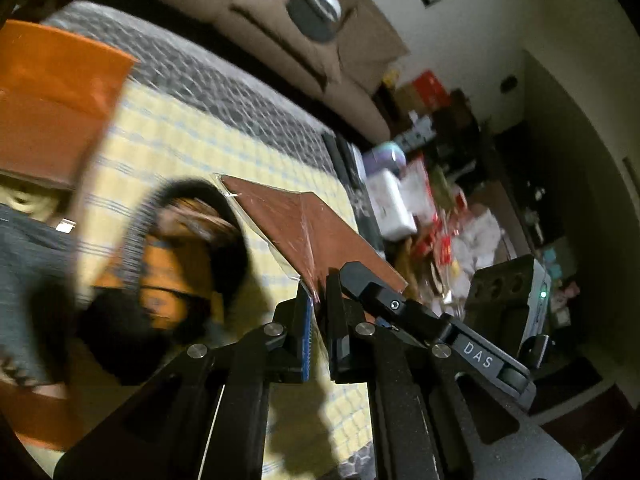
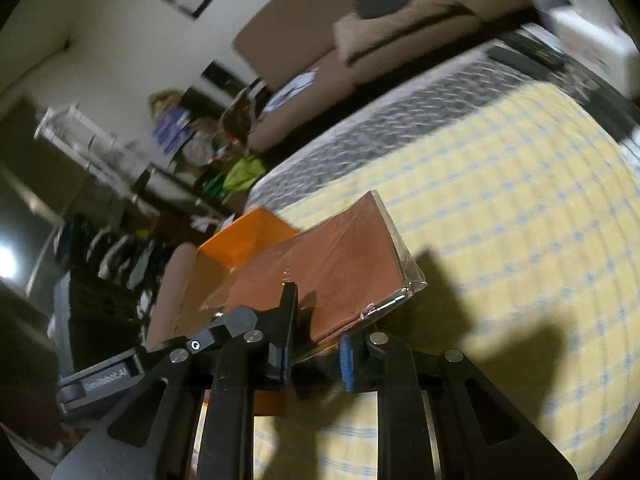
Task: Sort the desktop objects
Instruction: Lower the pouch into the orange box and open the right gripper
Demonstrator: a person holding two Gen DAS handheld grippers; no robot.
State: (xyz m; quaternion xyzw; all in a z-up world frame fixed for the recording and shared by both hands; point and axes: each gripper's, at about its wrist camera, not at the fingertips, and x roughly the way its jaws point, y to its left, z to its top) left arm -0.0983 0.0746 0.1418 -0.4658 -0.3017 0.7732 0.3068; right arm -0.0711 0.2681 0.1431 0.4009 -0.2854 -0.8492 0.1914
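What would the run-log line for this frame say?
left gripper: shut on brown wrapped notebook | right gripper: shut on same notebook | notebook above yellow checked cloth

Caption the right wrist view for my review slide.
Right hand-held gripper shut on a wrapped brown notebook, held above the yellow checked cloth, orange box behind.
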